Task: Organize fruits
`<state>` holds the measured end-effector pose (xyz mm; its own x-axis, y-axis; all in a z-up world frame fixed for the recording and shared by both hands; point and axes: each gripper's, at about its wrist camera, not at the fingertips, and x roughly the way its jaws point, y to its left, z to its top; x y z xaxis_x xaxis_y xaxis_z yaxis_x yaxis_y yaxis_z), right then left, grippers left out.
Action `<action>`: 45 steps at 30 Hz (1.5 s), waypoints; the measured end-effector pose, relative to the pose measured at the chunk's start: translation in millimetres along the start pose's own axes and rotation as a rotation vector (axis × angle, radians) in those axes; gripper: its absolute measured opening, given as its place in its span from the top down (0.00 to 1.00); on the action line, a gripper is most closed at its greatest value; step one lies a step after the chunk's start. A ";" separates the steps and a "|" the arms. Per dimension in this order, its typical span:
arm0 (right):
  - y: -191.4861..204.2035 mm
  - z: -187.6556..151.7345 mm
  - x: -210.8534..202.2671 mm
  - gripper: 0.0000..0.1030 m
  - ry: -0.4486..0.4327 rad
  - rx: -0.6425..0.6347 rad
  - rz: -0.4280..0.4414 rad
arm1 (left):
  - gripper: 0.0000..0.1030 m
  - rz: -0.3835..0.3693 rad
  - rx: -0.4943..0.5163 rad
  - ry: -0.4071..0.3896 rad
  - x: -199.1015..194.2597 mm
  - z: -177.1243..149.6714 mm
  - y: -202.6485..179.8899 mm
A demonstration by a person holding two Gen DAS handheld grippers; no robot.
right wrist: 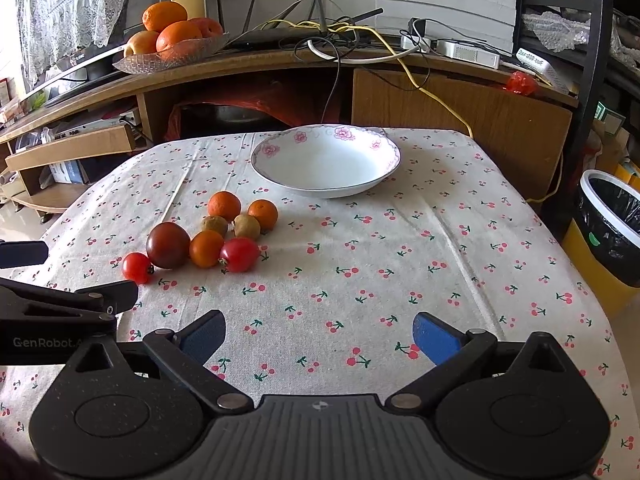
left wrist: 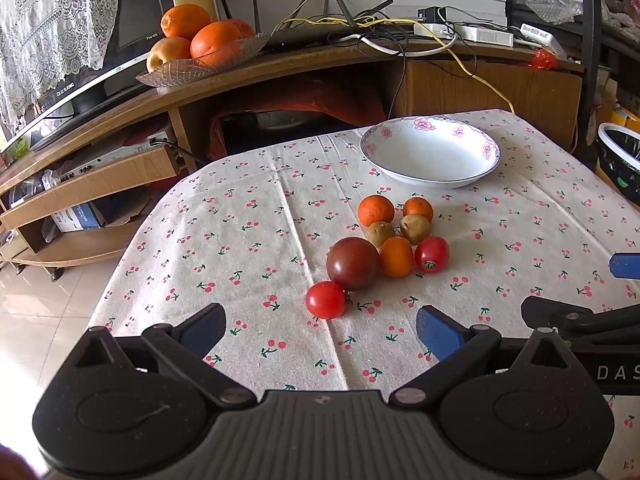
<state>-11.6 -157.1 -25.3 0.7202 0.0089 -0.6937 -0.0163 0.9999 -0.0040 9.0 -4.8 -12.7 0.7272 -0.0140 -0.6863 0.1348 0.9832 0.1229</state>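
The cherry-print tablecloth (left wrist: 248, 240) is lying under both tongs. Ahead, the flowered bowl (right wrist: 326, 162) is sitting empty. The fruit cluster (left wrist: 384, 244) is resting just beyond the released left gripper (left wrist: 320, 332); the right gripper (right wrist: 318, 336), also spread, is facing bare cloth, and only its view is showing the whole bin (right wrist: 612, 224).

- Table (right wrist: 400, 272) is covered by cherry-print cloth (left wrist: 224, 240).
- Empty floral-rimmed bowl (right wrist: 326, 160) is set near far edge.
- Cluster of small fruits (right wrist: 208, 236) is grouped just before it, touching.
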 end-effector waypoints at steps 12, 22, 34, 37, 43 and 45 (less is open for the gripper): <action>0.3 0.2 0.9 0.10 0.006 -0.002 0.019 | 0.00 0.000 0.003 0.002 -0.2 -0.3 -0.4; 1.4 0.4 1.4 0.10 0.009 -0.004 0.023 | 0.00 -0.004 0.006 0.003 0.1 -1.0 -1.4; 4.0 -1.4 1.6 0.12 0.010 -0.013 0.030 | 0.00 -0.010 0.014 0.007 0.1 -1.7 -2.1; 3.9 -0.6 1.4 0.13 0.015 -0.010 0.036 | 0.01 -0.020 0.016 0.007 -0.4 0.0 -1.0; 6.3 11.8 -7.6 0.15 0.014 -0.032 0.035 | 0.01 -0.054 0.013 -0.018 -5.8 9.7 2.9; 6.7 16.3 -10.3 0.15 0.006 -0.041 0.034 | 0.01 -0.051 0.024 -0.038 -9.6 14.5 2.6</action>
<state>-7.8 -150.2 -6.5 0.7146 0.0424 -0.6983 -0.0689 0.9976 -0.0100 12.2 -4.7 4.6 0.7442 -0.0710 -0.6642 0.1879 0.9764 0.1062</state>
